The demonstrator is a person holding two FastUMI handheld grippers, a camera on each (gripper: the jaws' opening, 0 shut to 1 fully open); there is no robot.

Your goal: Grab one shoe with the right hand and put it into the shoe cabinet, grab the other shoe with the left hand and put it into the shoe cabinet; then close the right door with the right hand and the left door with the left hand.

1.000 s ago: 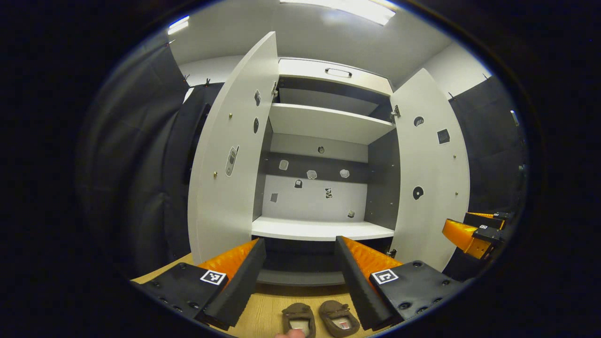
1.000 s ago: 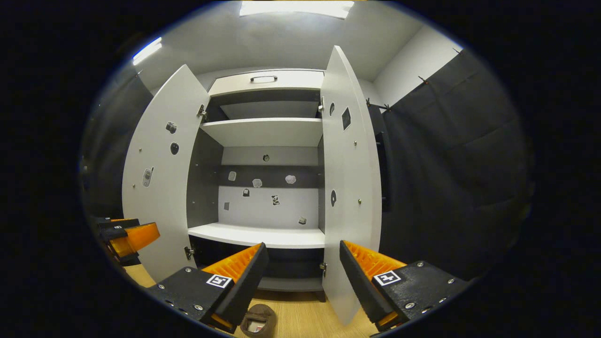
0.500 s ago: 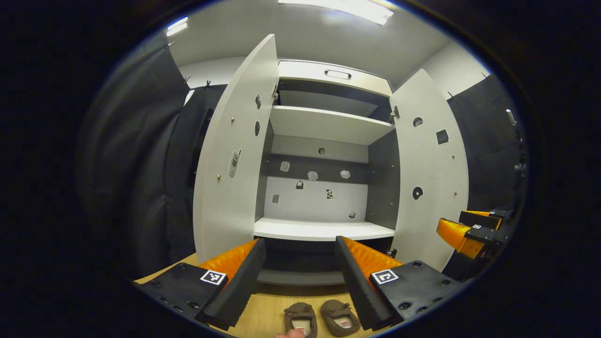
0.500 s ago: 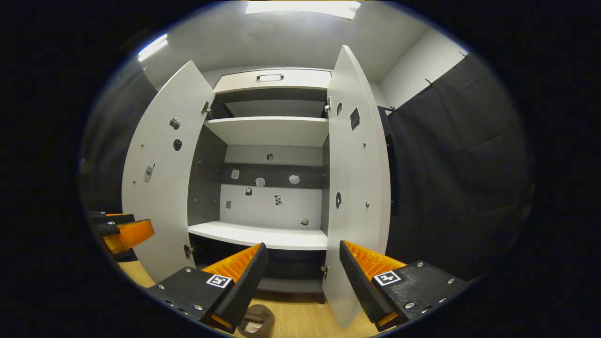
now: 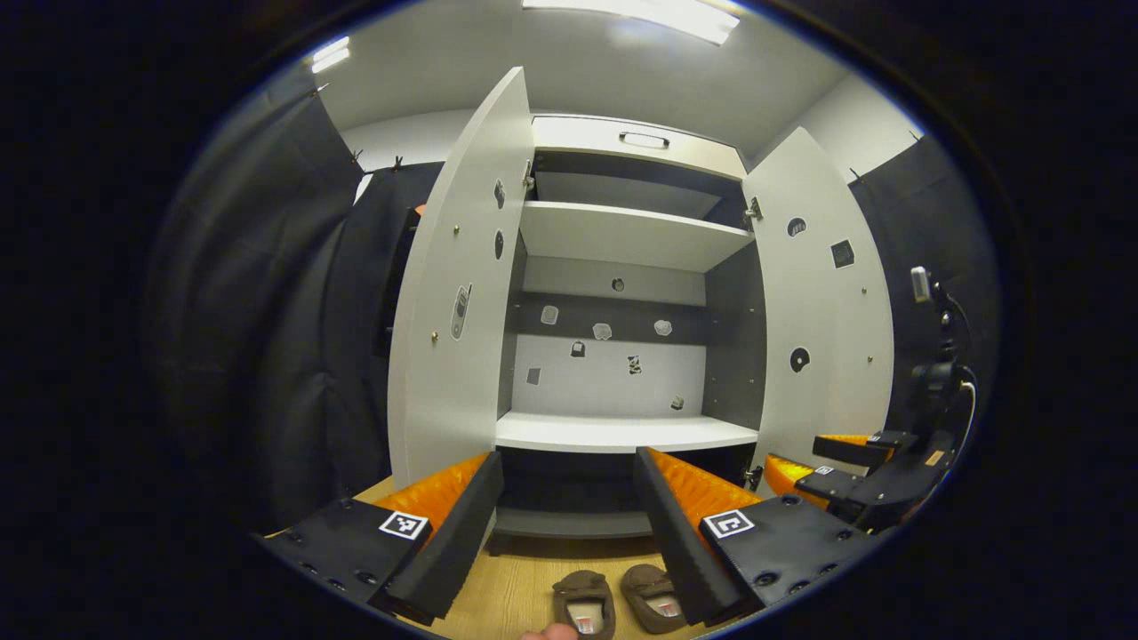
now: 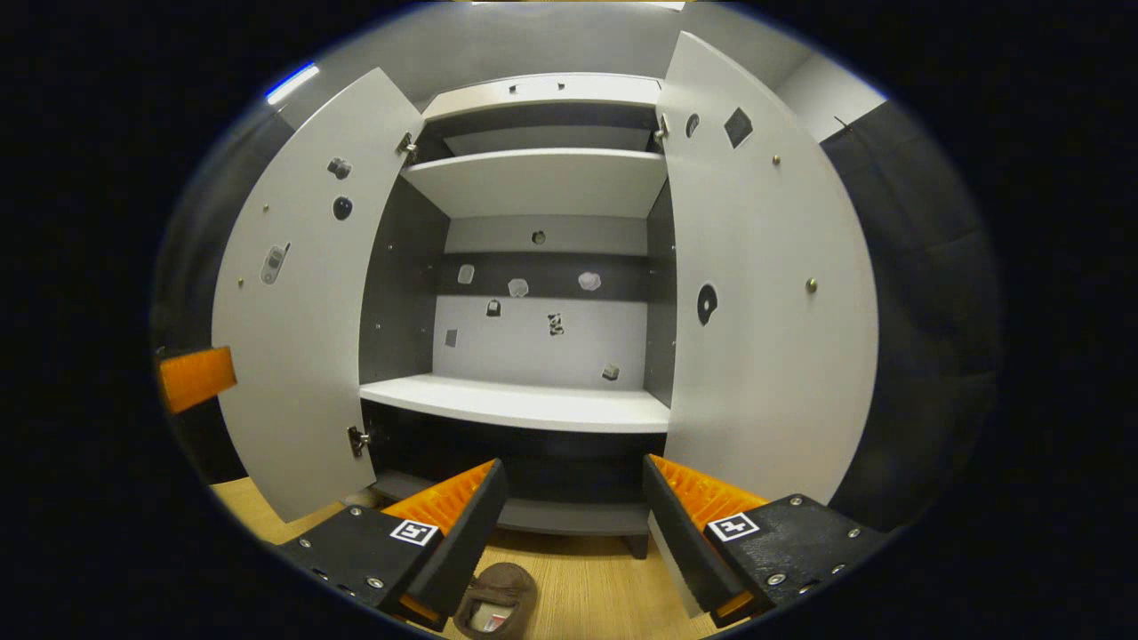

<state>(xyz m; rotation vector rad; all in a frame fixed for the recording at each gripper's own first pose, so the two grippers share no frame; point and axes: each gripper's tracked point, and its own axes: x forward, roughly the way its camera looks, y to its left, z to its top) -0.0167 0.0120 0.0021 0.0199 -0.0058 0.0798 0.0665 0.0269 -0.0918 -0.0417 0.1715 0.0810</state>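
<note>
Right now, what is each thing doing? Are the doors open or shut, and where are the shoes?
Left door: open.
Right door: open.
Cabinet: shelves bare, no shoes inside.
Shoes: side by side on the floor in front of the cabinet, not grabbed.
Left gripper: open, holding nothing.
Right gripper: open, holding nothing, above a shoe.

No readable words, numbers or brand names appear. Small stickers on the pale grey shoe cabinet's [image 5: 622,436] doors and back panel are too tiny to read, as are labels inside the brown shoes [image 5: 587,604].
</note>
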